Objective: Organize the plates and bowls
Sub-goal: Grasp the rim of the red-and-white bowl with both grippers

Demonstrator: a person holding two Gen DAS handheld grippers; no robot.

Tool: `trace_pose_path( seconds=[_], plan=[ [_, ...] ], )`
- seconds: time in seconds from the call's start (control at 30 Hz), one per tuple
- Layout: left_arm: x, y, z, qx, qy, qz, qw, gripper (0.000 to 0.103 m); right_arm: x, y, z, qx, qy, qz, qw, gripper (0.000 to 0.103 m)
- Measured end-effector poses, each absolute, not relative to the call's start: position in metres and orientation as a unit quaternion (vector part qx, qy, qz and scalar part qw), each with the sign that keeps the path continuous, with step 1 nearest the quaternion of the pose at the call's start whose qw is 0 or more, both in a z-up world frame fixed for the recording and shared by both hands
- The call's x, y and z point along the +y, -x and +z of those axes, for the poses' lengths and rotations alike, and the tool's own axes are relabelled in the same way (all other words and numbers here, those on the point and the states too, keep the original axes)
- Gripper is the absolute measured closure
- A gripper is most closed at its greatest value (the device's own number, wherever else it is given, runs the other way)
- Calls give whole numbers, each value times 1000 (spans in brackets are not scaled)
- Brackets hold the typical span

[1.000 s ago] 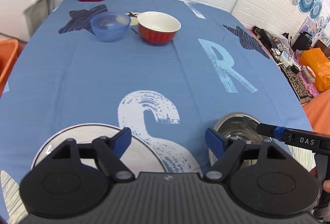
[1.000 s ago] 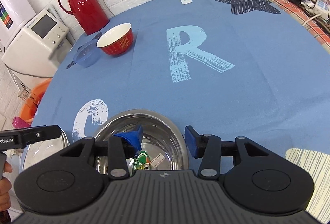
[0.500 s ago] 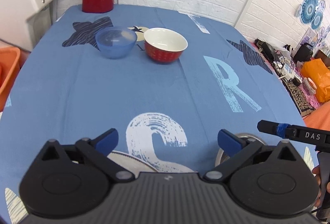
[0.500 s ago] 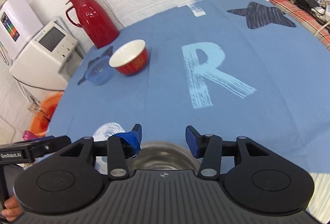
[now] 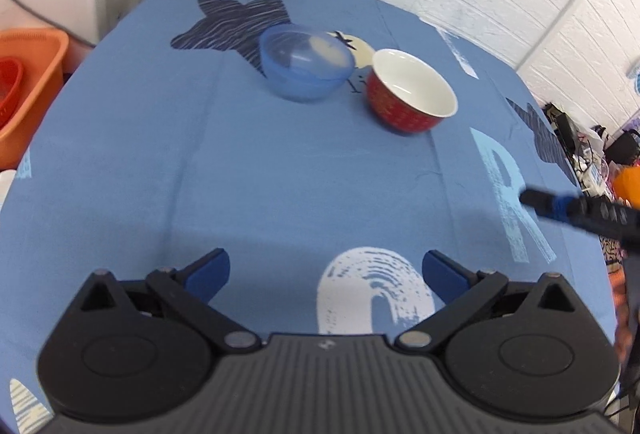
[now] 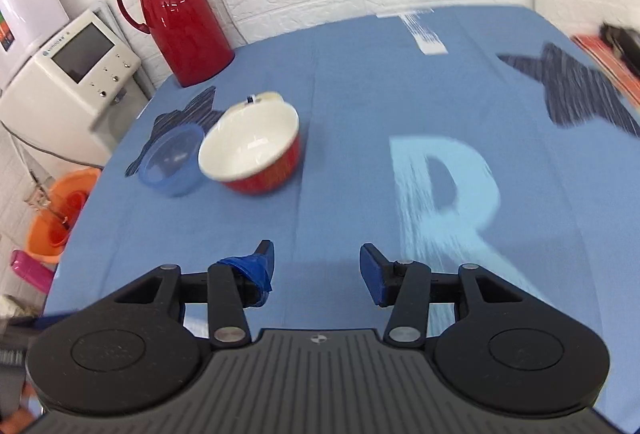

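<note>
Facing red bowl [image 6: 256,150] and blue bowl [image 5: 306,66] on desk [image 5: 300,186] | left gripper [image 5: 324,270] released, right gripper [image 6: 316,266] released, both empty | red bowl looks ceramic: heavy, stiff, slick, fragile; pinch rim | blue bowl looks plastic, light; pinch rim

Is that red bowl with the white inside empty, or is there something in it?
Empty. The red bowl stands upright beside the blue bowl, and its white inside shows bare in both views.
</note>
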State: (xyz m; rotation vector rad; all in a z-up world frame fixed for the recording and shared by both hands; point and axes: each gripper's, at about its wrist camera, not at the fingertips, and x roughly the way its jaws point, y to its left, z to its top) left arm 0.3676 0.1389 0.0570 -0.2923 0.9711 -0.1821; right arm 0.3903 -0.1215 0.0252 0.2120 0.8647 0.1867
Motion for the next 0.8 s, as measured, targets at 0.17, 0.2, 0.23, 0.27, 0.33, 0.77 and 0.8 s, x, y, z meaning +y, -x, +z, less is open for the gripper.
trace_pose_path(
  seconds=[0.17, 0.2, 0.23, 0.27, 0.33, 0.77, 0.8],
  plan=[
    [151, -394, 65, 467, 199, -81, 858, 1, -97, -462, 18, 429, -52, 72, 899, 71],
    [149, -405, 70, 465, 215, -85, 855, 1, -93, -474, 16, 433, -44, 69, 898, 71],
    [147, -416, 74, 462, 232, -86, 851, 1, -90, -485, 13, 438, -38, 65, 896, 71],
    [144, -426, 78, 458, 250, -87, 848, 1, -88, -493, 11, 444, -37, 62, 893, 71],
    [134, -447, 82, 452, 280, -80, 843, 1, -85, -505, 8, 454, -35, 63, 888, 71],
    [92, -503, 35, 458, 320, 17, 829, 21, -77, -538, -22, 479, 6, 89, 873, 70],
    [91, -505, 33, 456, 325, 22, 828, 21, -77, -539, -26, 482, 6, 92, 872, 70]
  ],
)
